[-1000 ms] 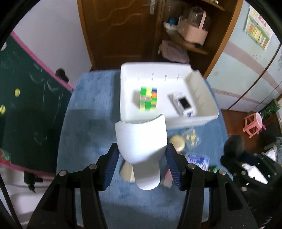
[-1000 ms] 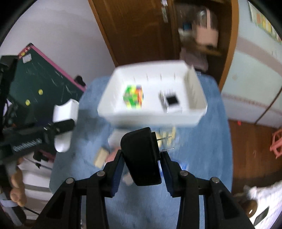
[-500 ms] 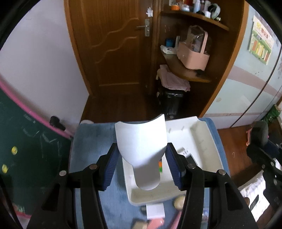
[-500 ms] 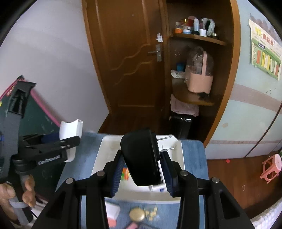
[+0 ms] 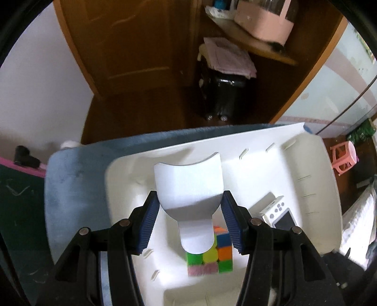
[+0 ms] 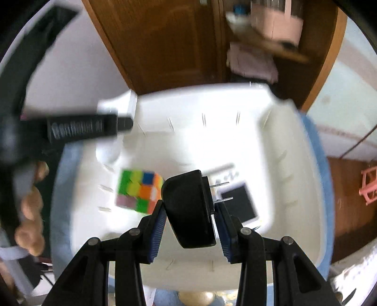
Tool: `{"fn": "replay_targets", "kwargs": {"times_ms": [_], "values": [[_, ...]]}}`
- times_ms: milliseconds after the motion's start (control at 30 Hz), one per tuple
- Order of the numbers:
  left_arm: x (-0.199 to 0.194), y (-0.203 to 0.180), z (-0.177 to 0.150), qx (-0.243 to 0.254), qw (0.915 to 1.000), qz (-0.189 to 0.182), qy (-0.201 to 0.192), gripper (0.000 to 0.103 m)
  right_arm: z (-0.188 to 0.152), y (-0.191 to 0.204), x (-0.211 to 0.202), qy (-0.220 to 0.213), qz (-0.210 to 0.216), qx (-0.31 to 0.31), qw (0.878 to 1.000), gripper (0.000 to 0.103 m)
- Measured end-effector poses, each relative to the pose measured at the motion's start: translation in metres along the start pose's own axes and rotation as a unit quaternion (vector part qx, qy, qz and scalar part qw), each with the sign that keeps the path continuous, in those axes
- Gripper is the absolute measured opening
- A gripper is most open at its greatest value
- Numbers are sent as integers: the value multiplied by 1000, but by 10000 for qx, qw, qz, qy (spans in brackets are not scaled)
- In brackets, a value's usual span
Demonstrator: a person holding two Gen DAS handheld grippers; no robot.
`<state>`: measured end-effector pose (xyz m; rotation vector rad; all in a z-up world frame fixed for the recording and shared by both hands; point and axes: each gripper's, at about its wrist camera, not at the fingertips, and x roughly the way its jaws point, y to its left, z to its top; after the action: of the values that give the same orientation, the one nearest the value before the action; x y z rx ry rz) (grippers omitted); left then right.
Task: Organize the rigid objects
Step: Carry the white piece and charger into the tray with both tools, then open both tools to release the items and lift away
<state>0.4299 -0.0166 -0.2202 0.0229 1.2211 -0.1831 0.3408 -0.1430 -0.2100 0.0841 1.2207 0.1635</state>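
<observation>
My left gripper [image 5: 188, 216] is shut on a white curved scoop [image 5: 188, 188], held over the left part of a white bin [image 5: 313, 169]. In the bin lie a colourful puzzle cube [image 5: 209, 261] and a small white device with a dark screen [image 5: 280, 215]. My right gripper [image 6: 189, 223] is shut on a black plug adapter [image 6: 188, 209] with two metal prongs, hanging over the same bin [image 6: 282, 131], between the cube [image 6: 139, 190] and the white device [image 6: 238, 202]. The left gripper [image 6: 115, 113] with the scoop shows at the bin's far left corner.
The bin stands on a table with a blue cloth [image 5: 70, 183]. A hand [image 6: 30, 207] holds the left tool at the left edge. Behind are a wooden door [image 5: 132, 47], a shelf with a pink basket [image 5: 264, 16], and a pink stool [image 5: 344, 157] on the floor.
Both grippers have moved forward from over the loose items on the blue cloth and come down over the white bin, still holding the scoop and the adapter.
</observation>
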Motion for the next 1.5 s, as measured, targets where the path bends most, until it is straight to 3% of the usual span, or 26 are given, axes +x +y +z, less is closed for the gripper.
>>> {"fn": "replay_targets", "kwargs": {"times_ms": [200,367,500,567,600,667,1033,1300,1400,1500], "values": [[29,-7,1,164,9996,42,244,58,-7,-1,46,564,43,210,9982,42],[45,-4,1,160,9987,154,448,58,-12,-2,61,847,126,291,9959,43],[47,0,1,43,9979,75,642,60,-13,-5,58,815,210,341,9959,61],[39,1,1,-9,9983,78,575,71,-13,-6,52,690,252,369,9966,66],[32,2,0,-59,9986,23,523,78,-13,-7,47,632,288,384,9968,66],[19,3,-4,-146,9989,-74,448,82,-17,-6,37,553,321,395,9972,66],[-91,-5,-36,-253,9987,-371,-258,83,-41,-2,-40,-116,340,29,9994,66],[-171,-24,-78,-106,9963,-332,-786,84,-65,-1,-119,-638,300,-288,9971,66],[-195,-31,-95,-97,9948,-266,-980,91,-84,0,-151,-849,294,-413,9951,66],[-218,-35,-116,-175,9931,-244,-1131,92,-102,-1,-178,-1007,267,-546,9931,66]]}}
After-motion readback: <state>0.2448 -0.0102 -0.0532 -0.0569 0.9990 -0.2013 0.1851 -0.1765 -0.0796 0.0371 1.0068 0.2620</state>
